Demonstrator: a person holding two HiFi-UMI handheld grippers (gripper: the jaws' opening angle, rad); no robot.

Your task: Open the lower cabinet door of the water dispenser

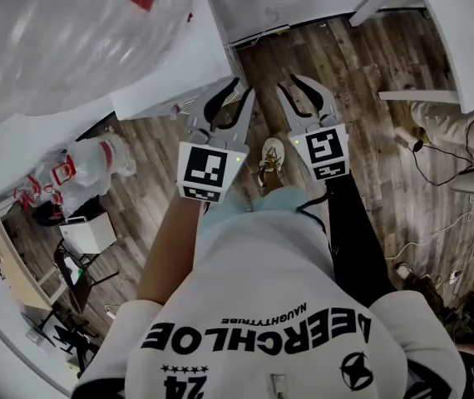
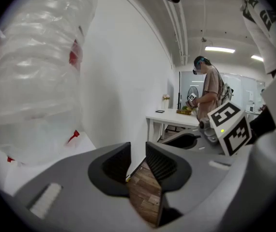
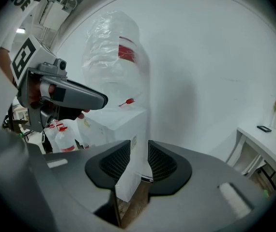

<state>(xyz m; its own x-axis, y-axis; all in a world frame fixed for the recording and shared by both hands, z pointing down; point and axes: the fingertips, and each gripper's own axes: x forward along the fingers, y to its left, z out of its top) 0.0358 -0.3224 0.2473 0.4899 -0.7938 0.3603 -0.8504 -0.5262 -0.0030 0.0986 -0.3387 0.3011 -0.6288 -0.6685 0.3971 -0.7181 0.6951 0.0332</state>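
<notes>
The white water dispenser (image 1: 179, 65) stands at the upper left of the head view, topped by a large bottle wrapped in clear plastic (image 1: 62, 32). Its lower door cannot be told apart. My left gripper (image 1: 224, 98) hangs open just off the dispenser's corner; my right gripper (image 1: 301, 90) is open beside it, over the wood floor. In the left gripper view the left gripper (image 2: 137, 166) frames floor, with the wrapped bottle (image 2: 31, 71) at left. In the right gripper view the right gripper (image 3: 139, 161) has the dispenser's body (image 3: 123, 124) showing beyond its gap, well apart.
Small water bottles (image 1: 96, 156) stand on the floor left of the dispenser. A white table (image 1: 461, 40) is at the upper right, with cables (image 1: 445, 173) on the floor below it. My shoe (image 1: 270, 160) is between the grippers. Another person (image 2: 208, 88) stands behind a white table (image 2: 176, 117).
</notes>
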